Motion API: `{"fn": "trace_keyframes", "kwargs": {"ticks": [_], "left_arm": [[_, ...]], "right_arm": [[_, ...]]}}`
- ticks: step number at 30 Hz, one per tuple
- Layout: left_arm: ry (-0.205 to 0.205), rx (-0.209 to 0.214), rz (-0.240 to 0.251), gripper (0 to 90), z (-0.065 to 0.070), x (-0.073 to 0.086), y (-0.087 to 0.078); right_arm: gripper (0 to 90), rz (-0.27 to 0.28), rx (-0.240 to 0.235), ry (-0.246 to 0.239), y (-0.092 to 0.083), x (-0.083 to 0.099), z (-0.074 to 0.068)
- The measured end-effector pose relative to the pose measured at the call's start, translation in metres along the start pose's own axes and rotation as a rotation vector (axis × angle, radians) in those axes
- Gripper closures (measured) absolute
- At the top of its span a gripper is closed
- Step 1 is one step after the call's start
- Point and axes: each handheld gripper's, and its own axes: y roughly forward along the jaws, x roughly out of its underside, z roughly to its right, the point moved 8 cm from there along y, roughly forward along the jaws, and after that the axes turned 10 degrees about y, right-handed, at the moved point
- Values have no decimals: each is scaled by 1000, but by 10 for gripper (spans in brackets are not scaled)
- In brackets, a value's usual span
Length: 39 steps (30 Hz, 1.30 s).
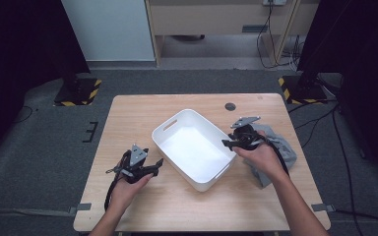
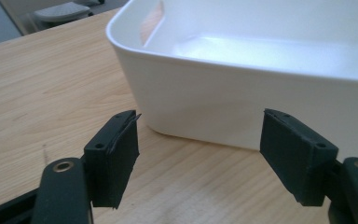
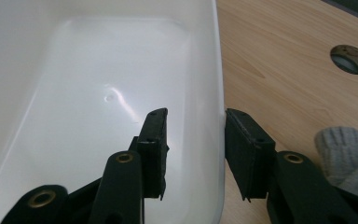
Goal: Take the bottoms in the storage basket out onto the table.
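A white plastic bin (image 1: 171, 125) stands empty at the table's middle, turned at an angle. My left gripper (image 1: 156, 165) sits low on the wood just left of the bin's near corner. In the left gripper view it (image 2: 199, 156) is open, nothing between its jaws, facing the bin's outer wall (image 2: 205, 100). My right gripper (image 1: 227, 143) straddles the bin's right wall (image 3: 219, 70): one jaw inside, one outside. The outer pad (image 3: 242, 149) lies close to the wall, while a gap separates the inner pad (image 3: 154, 149) from it. A grey cloth (image 1: 278, 147) lies under the right hand.
A round cable hole (image 1: 230, 106) sits in the tabletop behind the bin, also seen as the hole (image 3: 351, 58) in the right gripper view. The cloth (image 3: 345, 151) bunches near the table's right edge. Black stands with striped bases stand on the floor beyond both far corners.
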Motion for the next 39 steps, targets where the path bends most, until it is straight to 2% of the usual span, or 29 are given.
{"fn": "trace_keyframes", "kwargs": {"ticks": [2, 6, 10, 14, 22, 24, 27, 33, 37, 39], "left_arm": [[-21, 8, -2, 280, -3, 2, 1], [-39, 19, 8, 281, -3, 1, 1], [-35, 1, 11, 290, -4, 0, -1], [-73, -17, 18, 296, -11, 2, -5], [-133, -54, 32, 308, -26, 8, -16], [-145, -56, 38, 307, -27, 8, -17], [-183, -56, 53, 307, -33, 9, -22], [-202, -59, 79, 295, -36, 5, -30], [-223, -63, 91, 291, -38, 3, -35], [-231, -56, 94, 287, -37, 2, -37]], "right_arm": [[601, 9, -26, 10, -1, 1, -6], [599, 10, -40, 9, -2, 5, -13], [595, 7, -56, 12, -3, 7, -19], [597, 8, -71, 6, -3, 9, -28], [593, 23, -136, -13, 1, 11, -51], [593, 23, -142, -13, 1, 11, -53], [573, 29, -158, -19, 2, 11, -58], [550, 43, -198, -28, 4, 12, -71], [537, 91, -203, -42, -1, 3, -72], [526, 115, -180, -37, -6, -1, -66]]}}
